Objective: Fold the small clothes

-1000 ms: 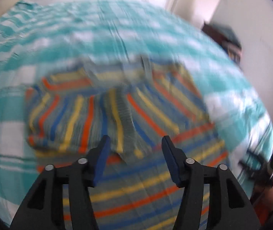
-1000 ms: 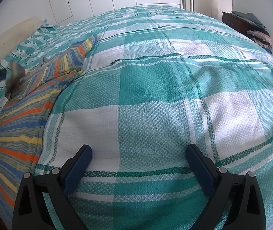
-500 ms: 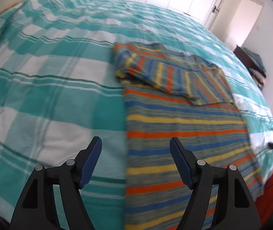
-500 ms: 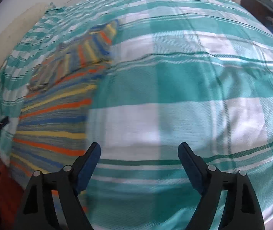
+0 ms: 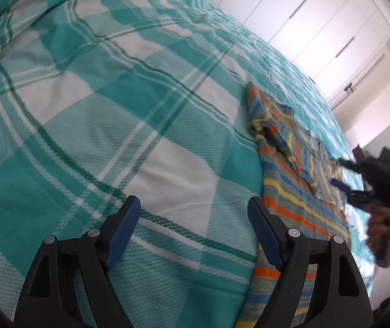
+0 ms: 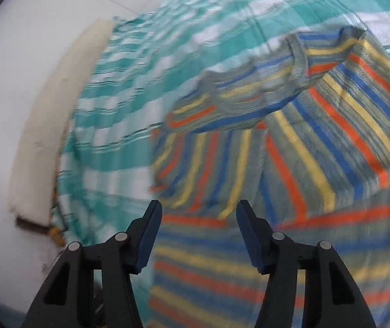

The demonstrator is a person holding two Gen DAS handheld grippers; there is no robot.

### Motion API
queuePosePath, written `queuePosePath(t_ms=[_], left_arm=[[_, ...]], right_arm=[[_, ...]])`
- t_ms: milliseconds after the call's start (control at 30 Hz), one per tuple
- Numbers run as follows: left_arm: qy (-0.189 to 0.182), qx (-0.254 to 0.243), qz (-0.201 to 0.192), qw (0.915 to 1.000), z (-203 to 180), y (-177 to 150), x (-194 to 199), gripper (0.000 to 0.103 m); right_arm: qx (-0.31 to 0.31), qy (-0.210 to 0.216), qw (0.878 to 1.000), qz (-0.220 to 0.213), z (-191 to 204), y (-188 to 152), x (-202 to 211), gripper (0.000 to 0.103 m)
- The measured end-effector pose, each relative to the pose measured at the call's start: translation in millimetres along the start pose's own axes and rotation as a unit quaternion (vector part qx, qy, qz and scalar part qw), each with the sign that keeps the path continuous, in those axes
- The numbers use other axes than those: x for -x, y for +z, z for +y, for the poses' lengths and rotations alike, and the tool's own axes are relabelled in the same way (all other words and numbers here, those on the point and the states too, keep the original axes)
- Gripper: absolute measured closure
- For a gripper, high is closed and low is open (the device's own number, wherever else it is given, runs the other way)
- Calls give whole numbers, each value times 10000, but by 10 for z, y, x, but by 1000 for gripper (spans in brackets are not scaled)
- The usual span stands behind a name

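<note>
No brand, label or writing can be read on anything in either view. One striped shirt [image 5: 301, 191], banded in orange, yellow, blue and grey, lies on the teal-and-white checked bedspread [image 5: 118, 114]; in the left wrist view it runs down the right side of the frame, a sleeve folded across its upper part, and its left edge lies straight against bare cover. The left gripper [image 5: 195, 227] sits at lower centre with its two fingers spread wide and nothing between them, above open bedspread just left of that edge. At the right edge of that frame the right gripper [image 5: 359, 180] hangs over the shirt's far side. In the blurred right wrist view, the right gripper [image 6: 199, 235] stands parted and empty above the shirt [image 6: 290, 164], which fills the centre and right; the bedspread's edge meets a white wall [image 6: 11, 82] at left.
</note>
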State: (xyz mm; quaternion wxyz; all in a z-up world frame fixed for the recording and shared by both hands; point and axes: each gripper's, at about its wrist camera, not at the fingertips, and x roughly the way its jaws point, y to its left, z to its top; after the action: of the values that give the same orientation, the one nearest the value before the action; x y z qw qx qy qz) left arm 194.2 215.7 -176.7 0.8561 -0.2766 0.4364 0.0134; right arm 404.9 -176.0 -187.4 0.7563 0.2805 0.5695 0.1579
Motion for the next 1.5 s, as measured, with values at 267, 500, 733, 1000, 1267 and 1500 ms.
queuePosePath(t_ms=[267, 500, 733, 1000, 1267, 1500], left_arm=[[-11, -185, 96, 9998, 8, 18, -51, 20], [34, -516, 134, 9986, -129, -22, -82, 20], [30, -960, 53, 9954, -457, -109, 166, 21], [-89, -2715, 1204, 9548, -1235, -988, 102, 20], [418, -2947, 1568, 9417, -1146, -1286, 246, 22], [389, -2203, 1049, 9690, -975, -1123, 552, 18]], right_arm=[[496, -821, 9954, -61, 36, 235, -413, 99], [1224, -1394, 9796, -779, 158, 255, 104, 98], [650, -1366, 9867, -597, -136, 119, 210, 75], [1534, -856, 9821, 673, -225, -1136, 600, 64], [1616, -1476, 9738, 625, -730, -2362, 1437, 64], [1606, -1392, 9772, -38, -710, -2541, 1839, 64]])
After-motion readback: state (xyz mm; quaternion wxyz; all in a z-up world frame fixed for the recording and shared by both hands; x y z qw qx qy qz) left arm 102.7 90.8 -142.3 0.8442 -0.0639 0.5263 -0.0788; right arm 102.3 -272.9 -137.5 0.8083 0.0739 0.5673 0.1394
